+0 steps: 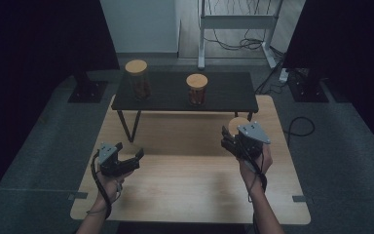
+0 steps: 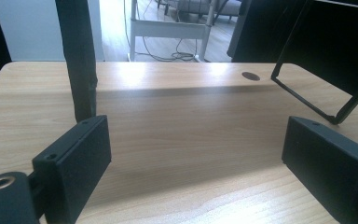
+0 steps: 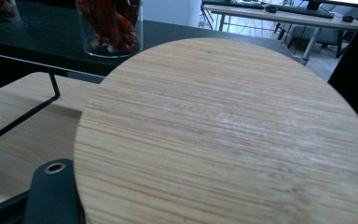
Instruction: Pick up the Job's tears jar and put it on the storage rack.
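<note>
The right tool [image 1: 234, 139] grips a round wooden lid [image 3: 223, 135] near the table's [image 1: 190, 195] right edge, the left tool [image 1: 126, 158] gapes empty; likely next, a jar to cap.

A light wooden worktop [image 1: 185, 180] with rounded corners fills the lower middle of the high view, standing on a grey carpeted floor [image 1: 341, 161]. Along its far edge, in the upper middle of the frame, stands a low black shelf [image 1: 170, 92] on thin black metal legs, whose feet rest directly on the wood. Two glass jars with round wooden lids stand on the shelf: a taller jar [image 1: 138, 79] toward its left end and a shorter jar [image 1: 196, 89] just right of its middle, well apart from each other. In the left gripper view, a small dark round hole [image 2: 251, 75] marks the worktop near its far edge, upper right of centre.
</note>
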